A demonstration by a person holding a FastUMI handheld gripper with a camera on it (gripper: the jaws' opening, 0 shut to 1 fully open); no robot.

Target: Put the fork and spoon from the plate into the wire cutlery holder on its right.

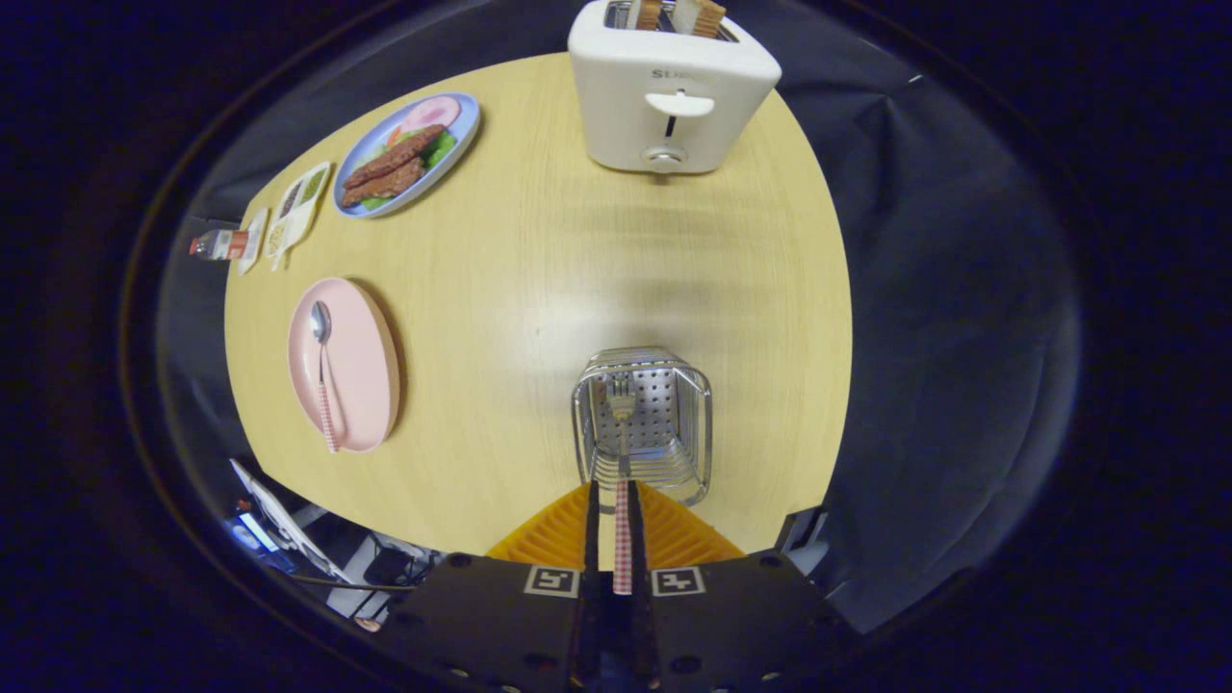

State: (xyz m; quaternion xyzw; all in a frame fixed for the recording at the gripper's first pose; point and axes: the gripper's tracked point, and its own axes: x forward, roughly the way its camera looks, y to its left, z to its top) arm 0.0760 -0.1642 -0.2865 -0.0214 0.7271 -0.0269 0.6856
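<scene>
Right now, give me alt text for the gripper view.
The gripper holds the fork by its checked handle, tines down over the wire holder. Left of the holder, the spoon lies on the pink plate; a toaster stands beyond.

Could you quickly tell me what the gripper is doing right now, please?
Gripper: jaws shut on the fork by its checked handle, tines pointing down into the wire cutlery holder.
</scene>
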